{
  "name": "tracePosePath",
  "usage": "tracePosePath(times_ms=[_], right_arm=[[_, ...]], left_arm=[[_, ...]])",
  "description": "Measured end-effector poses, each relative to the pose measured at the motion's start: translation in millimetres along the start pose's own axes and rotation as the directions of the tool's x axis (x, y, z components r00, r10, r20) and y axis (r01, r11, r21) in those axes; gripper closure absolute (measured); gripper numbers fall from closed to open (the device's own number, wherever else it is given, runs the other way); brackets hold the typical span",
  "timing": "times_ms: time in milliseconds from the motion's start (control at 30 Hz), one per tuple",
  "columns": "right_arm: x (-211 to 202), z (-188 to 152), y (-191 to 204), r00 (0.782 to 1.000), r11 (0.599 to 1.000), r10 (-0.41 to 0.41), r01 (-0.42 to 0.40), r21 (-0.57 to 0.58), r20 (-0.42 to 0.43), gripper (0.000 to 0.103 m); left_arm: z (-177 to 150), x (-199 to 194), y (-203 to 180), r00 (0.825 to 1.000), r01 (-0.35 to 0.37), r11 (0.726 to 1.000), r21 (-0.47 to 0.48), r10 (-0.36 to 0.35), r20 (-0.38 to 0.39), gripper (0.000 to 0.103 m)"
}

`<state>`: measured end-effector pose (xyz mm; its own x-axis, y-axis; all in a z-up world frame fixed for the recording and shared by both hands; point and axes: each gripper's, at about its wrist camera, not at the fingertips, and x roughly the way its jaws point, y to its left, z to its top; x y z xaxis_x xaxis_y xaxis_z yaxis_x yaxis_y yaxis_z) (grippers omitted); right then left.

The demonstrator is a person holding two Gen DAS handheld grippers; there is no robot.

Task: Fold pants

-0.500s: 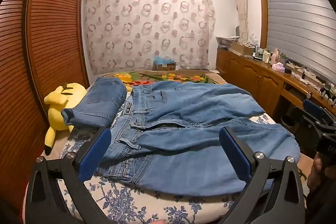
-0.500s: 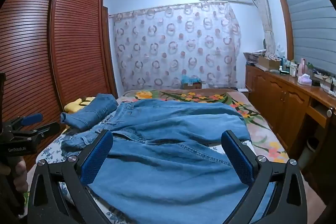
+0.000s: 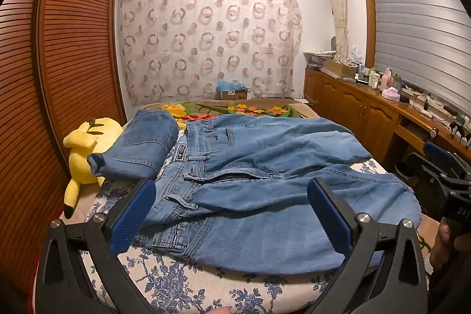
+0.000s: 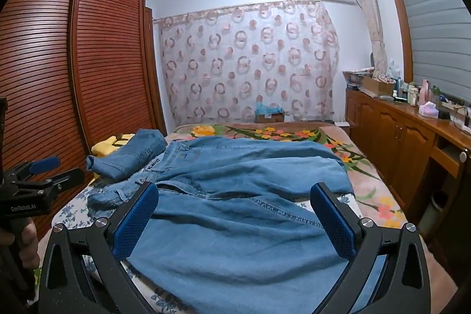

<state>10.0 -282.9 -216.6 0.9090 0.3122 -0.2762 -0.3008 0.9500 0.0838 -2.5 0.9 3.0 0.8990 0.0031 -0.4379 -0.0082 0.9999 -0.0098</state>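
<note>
I see the bed (image 3: 182, 284) carrying loose blue jeans (image 3: 265, 196) spread across its near half, with a smaller folded pair of jeans (image 3: 144, 149) at their far left, beside a yellow plush toy (image 3: 85, 149). My left gripper (image 3: 231, 214) and right gripper (image 4: 234, 218) both hover over the near edge of the loose jeans, fingers spread wide and grasping nothing.
</note>
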Motion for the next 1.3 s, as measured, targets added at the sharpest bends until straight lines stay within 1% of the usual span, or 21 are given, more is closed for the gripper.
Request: tracePosePath(times_ms=[567,600,933,1100,1300], right_arm=[[-1,-1,5,1.000,1.000,-0.004,0.004,-0.007,0.002,0.000],[-1,-1,5,1.000,1.000,-0.004,0.004,-0.006,0.002,0.000],[-3,0,4,1.000,1.000,-0.007,0.007,-0.009,0.010,0.000],[-3,-1,3,1.000,1.000,-0.006,0.006,-0.005,0.010,0.000],[-2,-1,2,1.000,1.000,-0.006,0.006,-0.004,0.011,0.000]], left_arm=[[0,4,1,1.000,0.000,1.000,0.002,0.000,0.005,0.000],[3,0,-1,1.000,0.000,1.000,0.001,0.000,0.005,0.000],[4,-1,-1,1.000,-0.002,1.000,0.004,0.002,0.009,0.000],[14,-12,-9,1.000,-0.004,1.000,0.009,0.004,0.016,0.000],[14,-12,-8,1.000,-0.002,1.000,0.009,0.002,0.017,0.000]])
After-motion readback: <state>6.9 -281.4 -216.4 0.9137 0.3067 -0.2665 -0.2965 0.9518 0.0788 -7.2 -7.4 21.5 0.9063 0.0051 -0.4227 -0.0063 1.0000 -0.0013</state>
